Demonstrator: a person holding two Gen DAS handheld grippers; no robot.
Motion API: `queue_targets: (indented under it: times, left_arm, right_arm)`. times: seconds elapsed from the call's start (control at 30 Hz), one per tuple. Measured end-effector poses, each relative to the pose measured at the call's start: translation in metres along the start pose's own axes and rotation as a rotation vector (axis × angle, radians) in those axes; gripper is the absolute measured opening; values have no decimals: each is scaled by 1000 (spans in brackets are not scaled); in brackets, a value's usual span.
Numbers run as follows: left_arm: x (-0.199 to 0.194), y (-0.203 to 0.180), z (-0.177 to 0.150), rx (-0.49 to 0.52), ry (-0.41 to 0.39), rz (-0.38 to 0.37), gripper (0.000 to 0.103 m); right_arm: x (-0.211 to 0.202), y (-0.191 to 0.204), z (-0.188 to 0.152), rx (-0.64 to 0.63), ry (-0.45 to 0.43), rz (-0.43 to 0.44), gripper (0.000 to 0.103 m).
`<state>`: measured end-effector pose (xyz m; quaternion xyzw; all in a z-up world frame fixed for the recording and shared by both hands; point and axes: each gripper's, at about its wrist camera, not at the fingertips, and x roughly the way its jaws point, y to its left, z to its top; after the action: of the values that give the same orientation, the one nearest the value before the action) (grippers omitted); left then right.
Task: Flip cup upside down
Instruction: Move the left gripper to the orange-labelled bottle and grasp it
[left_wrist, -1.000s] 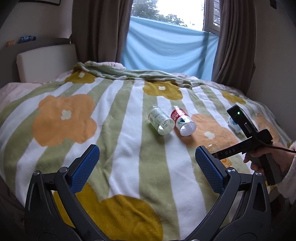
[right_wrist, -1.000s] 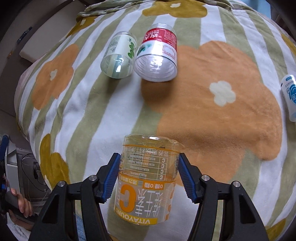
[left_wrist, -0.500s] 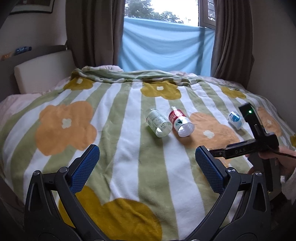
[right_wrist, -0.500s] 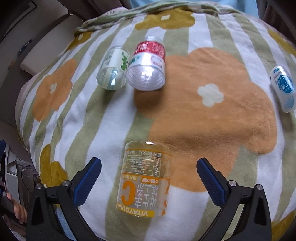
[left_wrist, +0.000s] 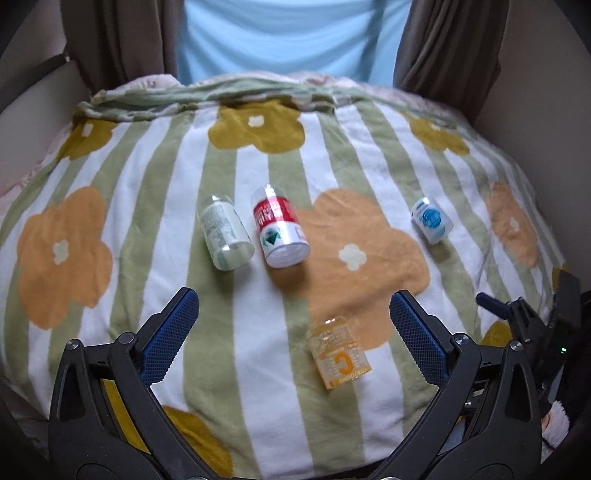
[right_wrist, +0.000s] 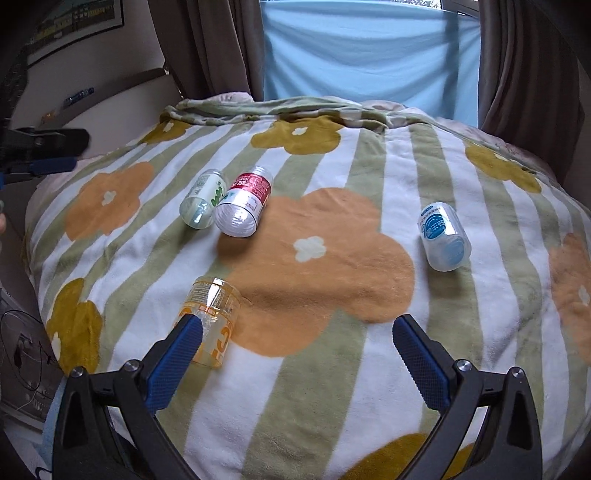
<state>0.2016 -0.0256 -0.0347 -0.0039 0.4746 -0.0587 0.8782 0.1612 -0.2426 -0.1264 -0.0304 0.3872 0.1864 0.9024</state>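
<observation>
A clear cup with an orange "C" label (left_wrist: 339, 357) (right_wrist: 211, 320) stands upside down on the flowered blanket, base up, free of both grippers. My left gripper (left_wrist: 291, 338) is open and empty, hovering just short of it. My right gripper (right_wrist: 295, 356) is open and empty, drawn back, with its left finger (right_wrist: 177, 360) in front of the cup's lower edge. A red-labelled cup (left_wrist: 280, 232) (right_wrist: 242, 212), a green-labelled cup (left_wrist: 225, 234) (right_wrist: 202, 204) and a blue-labelled cup (left_wrist: 431, 220) (right_wrist: 444, 238) lie on their sides.
The striped green-and-white blanket with orange flowers (left_wrist: 354, 254) (right_wrist: 314, 251) covers the bed. Brown curtains (right_wrist: 207, 48) and a blue sheet (right_wrist: 365, 51) hang behind. A headboard (right_wrist: 122, 107) stands at left. The bed's edge drops off at lower left (right_wrist: 22, 369).
My right gripper opened, let go of the orange cup, left it standing base up, then drew back and lifted. My left gripper tilted down toward the blanket.
</observation>
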Motion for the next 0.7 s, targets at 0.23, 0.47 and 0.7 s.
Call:
queue_targets:
  times: [0.23, 0.47, 0.7]
  left_arm:
    - [90, -30, -2, 0, 262, 74, 103]
    - [156, -7, -24, -265, 532, -68, 99]
    - [183, -24, -39, -182, 599, 13, 94]
  right_arm:
    - [-7, -7, -22, -53, -45, -9, 103]
    - [-3, -25, -36, -23, -57, 48, 103]
    - [3, -38, -39, 16, -69, 100, 103]
